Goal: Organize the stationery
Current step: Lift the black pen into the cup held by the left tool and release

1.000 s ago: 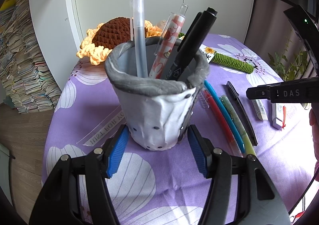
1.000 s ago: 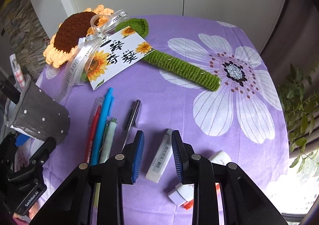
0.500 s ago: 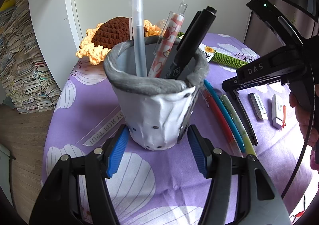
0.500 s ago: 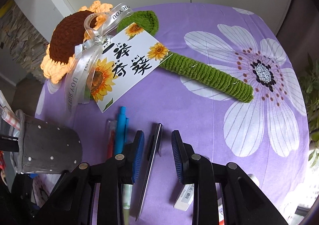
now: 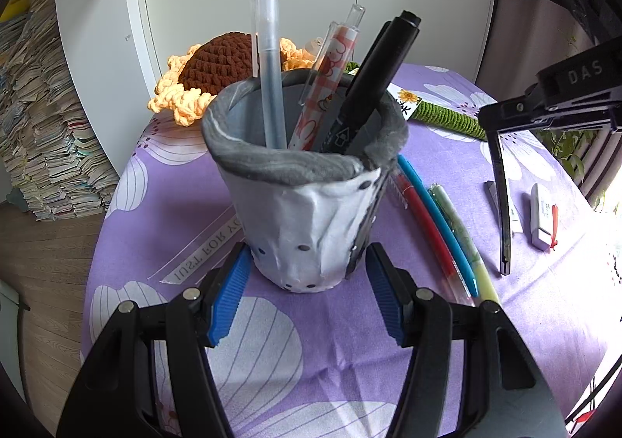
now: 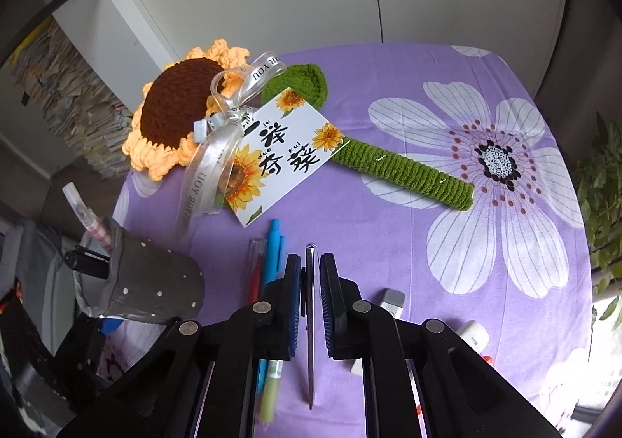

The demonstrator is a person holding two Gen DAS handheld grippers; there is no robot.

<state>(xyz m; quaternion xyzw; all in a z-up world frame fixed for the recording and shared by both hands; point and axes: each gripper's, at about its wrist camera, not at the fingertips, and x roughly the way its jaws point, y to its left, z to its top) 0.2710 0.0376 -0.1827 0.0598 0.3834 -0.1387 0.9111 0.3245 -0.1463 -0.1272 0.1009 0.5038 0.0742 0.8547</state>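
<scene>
With the dark pen (image 6: 310, 321) pinched in the right hand-held gripper (image 6: 310, 274) above the worktop (image 6: 388, 228), it should be tipped upright and lowered into the pen cup (image 5: 307, 205), steadied between the left hand-held gripper's (image 5: 307, 290) pads.

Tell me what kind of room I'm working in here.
Probably a home room rather than an office or lab. The round table wears a purple flowered cloth, a crocheted sunflower with a gift card lies on it, and loose paper stacks pile against the white cupboard doors.
</scene>
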